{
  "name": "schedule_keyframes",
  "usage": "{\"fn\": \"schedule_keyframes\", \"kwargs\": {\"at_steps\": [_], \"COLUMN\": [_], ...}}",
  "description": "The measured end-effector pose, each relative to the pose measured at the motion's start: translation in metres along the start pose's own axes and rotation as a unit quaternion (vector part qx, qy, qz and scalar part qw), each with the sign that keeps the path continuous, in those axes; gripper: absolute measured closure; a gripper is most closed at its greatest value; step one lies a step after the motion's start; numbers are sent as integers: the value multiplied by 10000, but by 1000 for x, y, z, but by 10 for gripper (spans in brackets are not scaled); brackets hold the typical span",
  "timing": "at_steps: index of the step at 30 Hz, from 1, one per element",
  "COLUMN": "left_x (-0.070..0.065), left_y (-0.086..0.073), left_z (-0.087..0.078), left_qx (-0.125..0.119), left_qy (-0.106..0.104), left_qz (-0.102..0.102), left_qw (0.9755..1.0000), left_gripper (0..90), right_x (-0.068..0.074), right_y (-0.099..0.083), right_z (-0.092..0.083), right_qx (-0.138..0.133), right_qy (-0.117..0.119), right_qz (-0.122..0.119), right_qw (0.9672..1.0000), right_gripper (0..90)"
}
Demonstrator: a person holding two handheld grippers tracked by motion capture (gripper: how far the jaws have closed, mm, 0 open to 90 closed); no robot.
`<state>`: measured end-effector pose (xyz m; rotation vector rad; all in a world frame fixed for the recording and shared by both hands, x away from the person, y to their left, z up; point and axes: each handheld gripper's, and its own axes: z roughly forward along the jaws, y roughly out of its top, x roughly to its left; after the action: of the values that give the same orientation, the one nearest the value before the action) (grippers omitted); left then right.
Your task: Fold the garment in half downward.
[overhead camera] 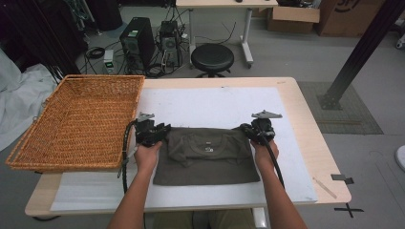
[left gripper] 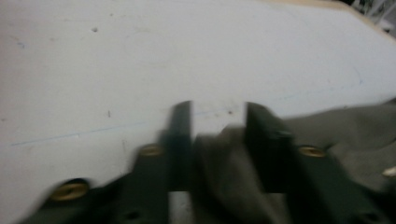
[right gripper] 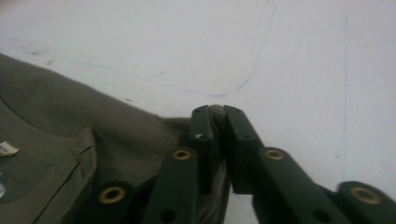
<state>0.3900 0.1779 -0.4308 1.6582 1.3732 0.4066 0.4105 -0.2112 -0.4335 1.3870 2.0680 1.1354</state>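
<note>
I'm pinching the shirt (overhead camera: 206,155), mid-table on the mat (overhead camera: 215,102), at its far corners: right gripper (right gripper: 215,112) clamping cloth tight, left gripper (left gripper: 217,123) gaping half-wide around a bunch. Risk: left corner slipping out, fold skewing.

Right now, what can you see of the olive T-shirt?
The olive T-shirt lies folded into a rough rectangle on the white mat, collar and neck label facing up. It looks like soft knit cotton. The right gripper pinches its far right corner; a fold of its far left corner sits between the left gripper jaws.
</note>
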Motion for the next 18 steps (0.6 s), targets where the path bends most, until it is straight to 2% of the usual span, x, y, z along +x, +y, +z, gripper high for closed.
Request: {"fn": "schedule_keyframes", "kwargs": {"at_steps": [3, 6, 8, 10, 12, 14, 15, 18], "left_x": [-6, -11, -17, -23, -29, -34, -36, -39], "left_y": [-7, -18, -27, -36, -43, -47, -48, -49], "left_z": [-14, -31, -40, -45, -44, -41, -39, -35], "left_qx": [-132, -290, -366, -377, -244, -134, -68, 114], "left_qy": [-161, -442, -620, -739, -813, -897, -923, -909], "left_qz": [227, 187, 187, 288, 398, 390, 385, 463], "left_qw": [9995, 9984, 9972, 9961, 9956, 9951, 9950, 9947], "left_gripper": [458, 437, 420, 391, 368, 366, 381, 614], "right_x": [-6, -8, -5, 1, 8, 16, 20, 31], "right_y": [-8, -23, -32, -40, -44, -44, -43, -37], "right_z": [-18, -43, -57, -68, -72, -70, -67, -56], "right_qx": [-329, -631, -711, -754, -690, -598, -516, -324], "right_qy": [164, 404, 554, 767, 1048, 1158, 1198, 1177], "right_qz": [257, 411, 443, 449, 408, 320, 279, 81], "right_qw": [9990, 9963, 9949, 9932, 9913, 9910, 9911, 9925], "right_gripper": [642, 591, 568, 542, 533, 538, 550, 692]}}
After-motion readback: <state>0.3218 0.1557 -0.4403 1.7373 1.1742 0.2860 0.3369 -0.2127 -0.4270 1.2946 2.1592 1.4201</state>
